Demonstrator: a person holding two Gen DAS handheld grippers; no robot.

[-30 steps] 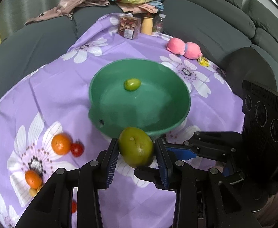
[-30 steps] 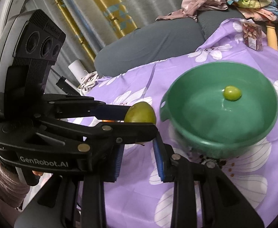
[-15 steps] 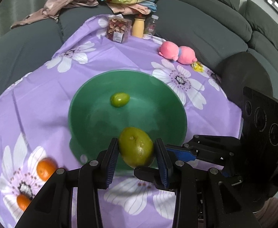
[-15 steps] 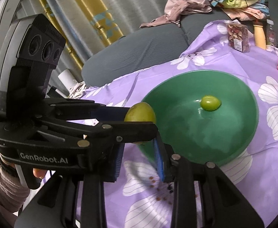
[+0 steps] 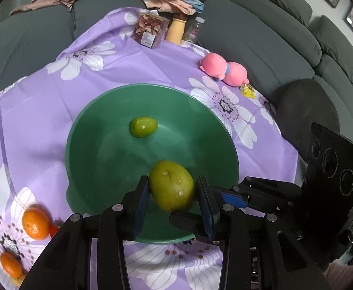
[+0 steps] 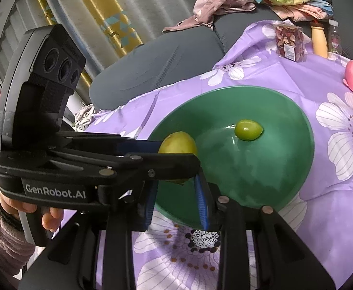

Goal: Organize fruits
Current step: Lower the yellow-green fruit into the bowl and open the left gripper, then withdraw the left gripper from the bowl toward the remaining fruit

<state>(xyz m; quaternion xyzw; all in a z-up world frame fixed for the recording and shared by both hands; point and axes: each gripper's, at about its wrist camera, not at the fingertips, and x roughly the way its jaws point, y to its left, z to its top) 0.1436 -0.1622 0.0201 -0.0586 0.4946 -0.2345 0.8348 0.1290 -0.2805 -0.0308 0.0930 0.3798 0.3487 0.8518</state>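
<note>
- left gripper (image 5: 172,194): blue pads clamped on a yellow-green fruit (image 5: 171,184), held over the near inside wall of the green bowl (image 5: 84,130), lower centre of the left wrist view. Underside of the fruit sits behind the finger tips, not visible.
- In the right wrist view the same fruit (image 6: 177,143) shows only as a top dome; the left gripper's black body crosses in front of the rest.
- right gripper (image 6: 176,201): jaws drawn nearly together, nothing visible between the pads. Its left pad is mostly behind the left gripper, so that side is hard to read.
- small green fruit (image 5: 143,126) lies loose in the bowl, up-centre of the basin, apart from the held fruit.
- Lower left of the left wrist view: orange (image 5: 35,222) on the purple floral cloth (image 5: 43,111), just outside the bowl rim; a red thing touching it is mostly hidden, can't identify. second orange (image 5: 11,264) is near the lens edge, partly cut off by it.
- Person's hand (image 6: 43,213) and pink sleeve at the lower left of the right wrist view, gripping the left gripper's handle, partly cut off.
- pink plush toy (image 5: 223,70) upper right on the cloth; cut by the frame edge in the right wrist view.
</note>
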